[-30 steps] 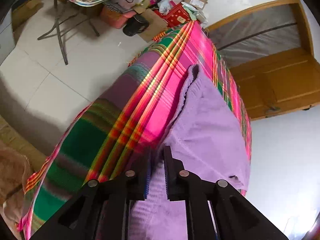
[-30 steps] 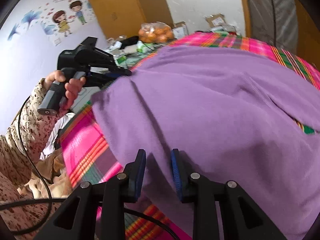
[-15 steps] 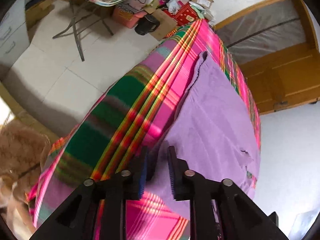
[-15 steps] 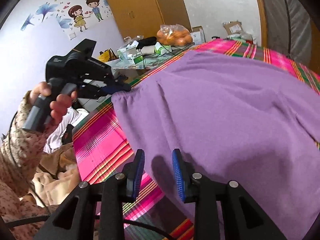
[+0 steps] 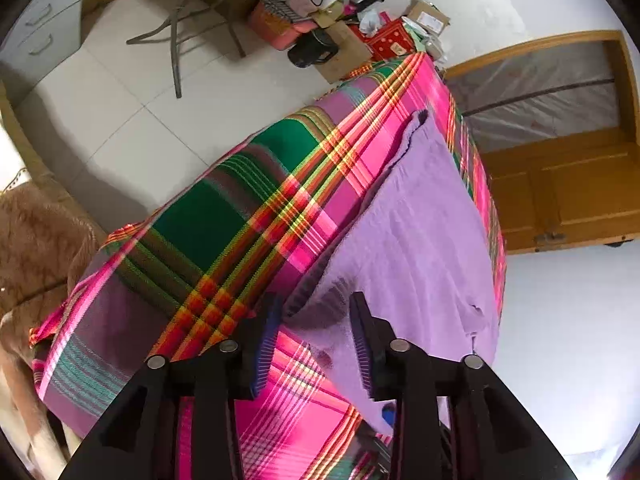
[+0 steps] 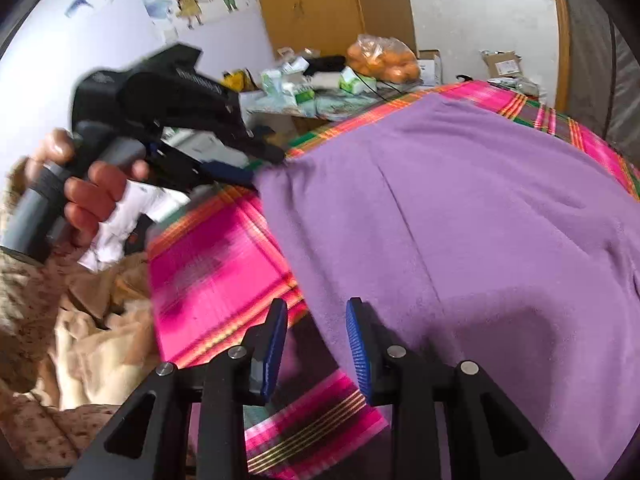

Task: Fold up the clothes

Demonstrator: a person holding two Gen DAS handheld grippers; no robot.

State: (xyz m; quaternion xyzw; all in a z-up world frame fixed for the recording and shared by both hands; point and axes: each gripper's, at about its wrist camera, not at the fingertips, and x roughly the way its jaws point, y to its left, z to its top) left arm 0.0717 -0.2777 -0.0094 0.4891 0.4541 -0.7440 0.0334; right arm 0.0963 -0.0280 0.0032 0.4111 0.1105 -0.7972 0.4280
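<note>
While lying flat on the plaid-covered surface (image 5: 224, 240), purple garment (image 6: 460, 220) not yet folded; left gripper (image 5: 316, 340) and right gripper (image 6: 316, 340) open at its near edge, holding nothing.

A soft purple fleece garment (image 5: 420, 232) lies spread flat over a bright pink, green and yellow plaid cloth (image 5: 240, 240), its fabric smooth apart from a few shallow creases. Ahead of the left gripper (image 5: 316, 336) its near corner sits between the parted blue-padded fingers, puckered and lifted a little, with a darker edge running away along the plaid. A small notch shows in the hem off to that gripper's right. Ahead of the right gripper (image 6: 316, 344) the same garment (image 6: 460, 220) stretches wide and far, a long faint seam running away down its middle, and its near edge crosses between the open fingers.
</note>
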